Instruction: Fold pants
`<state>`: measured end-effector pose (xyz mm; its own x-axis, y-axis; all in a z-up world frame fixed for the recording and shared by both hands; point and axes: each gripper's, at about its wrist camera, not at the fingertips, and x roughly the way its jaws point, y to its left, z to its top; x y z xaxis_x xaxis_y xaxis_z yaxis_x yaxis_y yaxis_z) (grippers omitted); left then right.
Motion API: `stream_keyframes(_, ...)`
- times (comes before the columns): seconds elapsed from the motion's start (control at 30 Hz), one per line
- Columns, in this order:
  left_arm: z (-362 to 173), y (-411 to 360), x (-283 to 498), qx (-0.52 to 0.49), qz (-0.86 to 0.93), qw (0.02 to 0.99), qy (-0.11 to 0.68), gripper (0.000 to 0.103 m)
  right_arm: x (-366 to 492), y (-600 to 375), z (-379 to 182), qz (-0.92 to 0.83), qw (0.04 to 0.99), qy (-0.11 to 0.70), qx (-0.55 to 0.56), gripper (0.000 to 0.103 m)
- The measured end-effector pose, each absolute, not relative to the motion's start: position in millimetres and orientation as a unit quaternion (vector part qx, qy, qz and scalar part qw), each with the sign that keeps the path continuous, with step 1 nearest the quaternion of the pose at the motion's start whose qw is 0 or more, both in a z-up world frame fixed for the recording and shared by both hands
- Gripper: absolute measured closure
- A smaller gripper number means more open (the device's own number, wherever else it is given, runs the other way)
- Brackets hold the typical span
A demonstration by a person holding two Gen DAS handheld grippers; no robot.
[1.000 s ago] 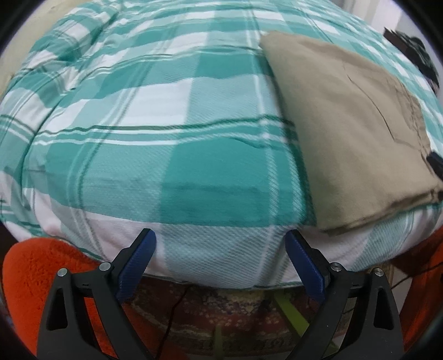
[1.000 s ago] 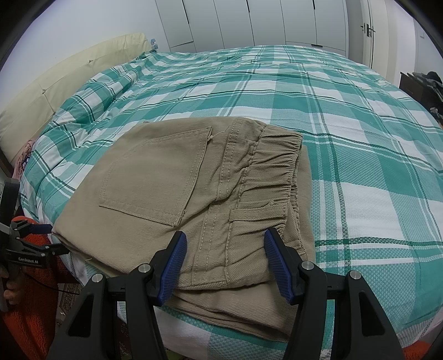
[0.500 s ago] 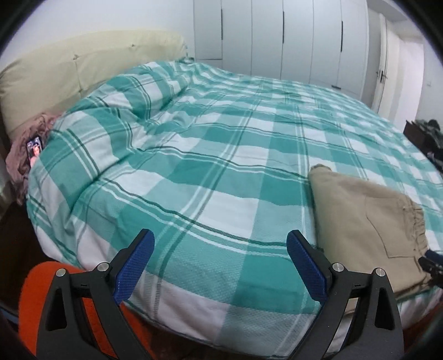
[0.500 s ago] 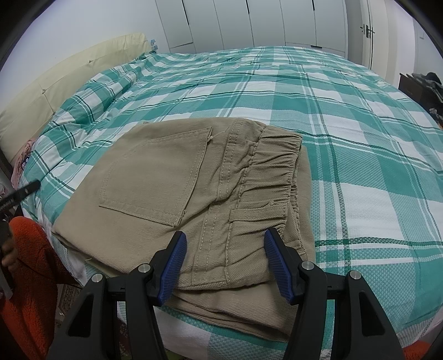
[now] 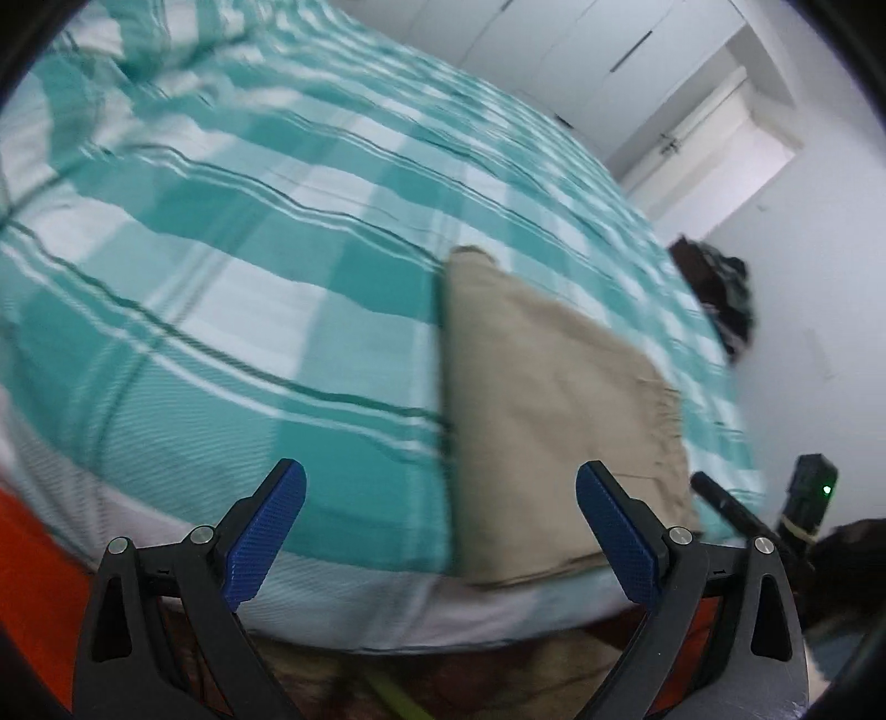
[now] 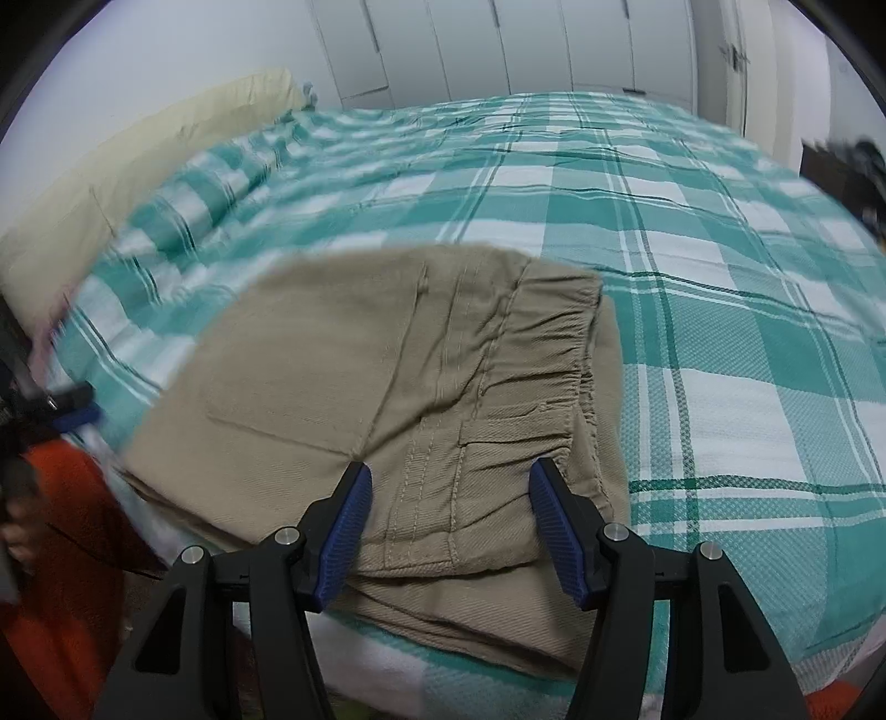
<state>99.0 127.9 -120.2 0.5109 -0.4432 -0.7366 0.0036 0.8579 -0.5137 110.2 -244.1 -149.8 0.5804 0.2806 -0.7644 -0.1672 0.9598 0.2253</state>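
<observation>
The khaki pants [image 6: 398, 387] lie folded into a flat stack near the bed's front edge, back pocket and elastic waistband on top. My right gripper [image 6: 448, 498] is open and empty, its fingers just above the near edge of the stack. In the left wrist view the pants [image 5: 548, 421] lie at the right. My left gripper [image 5: 440, 498] is open and empty at the bed's edge, left of the pants. The left gripper also shows at the far left of the right wrist view [image 6: 66, 410].
The bed is covered by a teal and white plaid duvet [image 6: 692, 277]. A cream headboard cushion [image 6: 127, 183] is at the left. White wardrobe doors [image 6: 498, 44] stand behind. Dark clutter [image 5: 720, 299] sits right of the bed. Orange fabric [image 6: 61, 526] is below left.
My left gripper has swung up and then rolled right, so the pants now sit nearer its right finger. My right gripper has eased back slightly. Both stay open.
</observation>
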Motion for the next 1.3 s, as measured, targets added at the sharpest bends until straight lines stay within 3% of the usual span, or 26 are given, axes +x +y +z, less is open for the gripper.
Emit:
stream_keyframes(0.1, -127, 117, 122, -0.236, -0.167, 0.808, 0.514, 0.005, 115, -288, -132, 0.119, 0.886, 0.414, 0.171, 0.037)
stream_keyframes(0.2, -140, 100, 148, -0.232, -0.191, 0.787, 0.538, 0.005, 146, -324, -149, 0.116, 0.837, 0.476, 0.244, 0.035)
stream_keyframes(0.37, -167, 70, 185, -0.219, -0.213, 0.751, 0.585, 0.010, 184, -322, -180, 0.136, 0.788, 0.553, 0.236, 0.034)
stream_keyframes(0.47, -178, 52, 193, -0.195, -0.222, 0.734, 0.611, 0.021, 201, -316, -202, 0.147, 0.763, 0.572, 0.264, 0.024)
stream_keyframes(0.53, -179, 47, 195, -0.196, -0.221, 0.732, 0.614, 0.050, 207, -317, -209, 0.138, 0.754, 0.574, 0.289, 0.024)
stream_keyframes(0.57, -177, 47, 194, -0.197, -0.212, 0.735, 0.614, 0.057, 212, -316, -211, 0.137, 0.750, 0.577, 0.294, 0.029)
stream_keyframes(0.6, -173, 48, 192, -0.200, -0.207, 0.740, 0.608, 0.076, 213, -313, -210, 0.139, 0.750, 0.582, 0.280, 0.034)
stream_keyframes(0.63, -168, 48, 190, -0.201, -0.210, 0.745, 0.601, 0.087, 213, -309, -207, 0.143, 0.755, 0.584, 0.263, 0.044)
stream_keyframes(0.7, -151, 42, 184, -0.182, -0.214, 0.762, 0.584, 0.092, 211, -296, -190, 0.146, 0.779, 0.573, 0.207, 0.053)
stream_keyframes(0.87, -94, 26, 194, -0.155, -0.234, 0.802, 0.527, 0.092, 214, -246, -129, 0.154, 0.835, 0.520, 0.097, 0.067)
stream_keyframes(1.07, -19, 40, 257, -0.121, -0.195, 0.872, 0.433, 0.091, 262, -215, -63, 0.181, 0.883, 0.427, 0.064, 0.068)
stream_keyframes(1.1, -14, 42, 265, -0.114, -0.184, 0.880, 0.422, 0.087, 269, -215, -57, 0.183, 0.888, 0.416, 0.065, 0.068)
stream_keyframes(1.17, -11, 42, 284, -0.065, -0.128, 0.905, 0.400, 0.057, 294, -216, -43, 0.184, 0.901, 0.385, 0.078, 0.067)
stream_keyframes(1.2, -15, 40, 290, -0.037, -0.093, 0.913, 0.395, 0.035, 306, -218, -38, 0.179, 0.907, 0.373, 0.079, 0.064)
stream_keyframes(1.23, -19, 42, 287, -0.007, -0.062, 0.920, 0.386, 0.029, 319, -221, -38, 0.165, 0.911, 0.371, 0.067, 0.053)
stream_keyframes(1.27, -26, 41, 280, 0.026, -0.039, 0.925, 0.378, 0.027, 333, -226, -44, 0.139, 0.911, 0.386, 0.051, 0.035)
stream_keyframes(1.3, -33, 40, 272, 0.044, -0.032, 0.925, 0.377, 0.024, 338, -228, -47, 0.115, 0.910, 0.396, 0.040, 0.025)
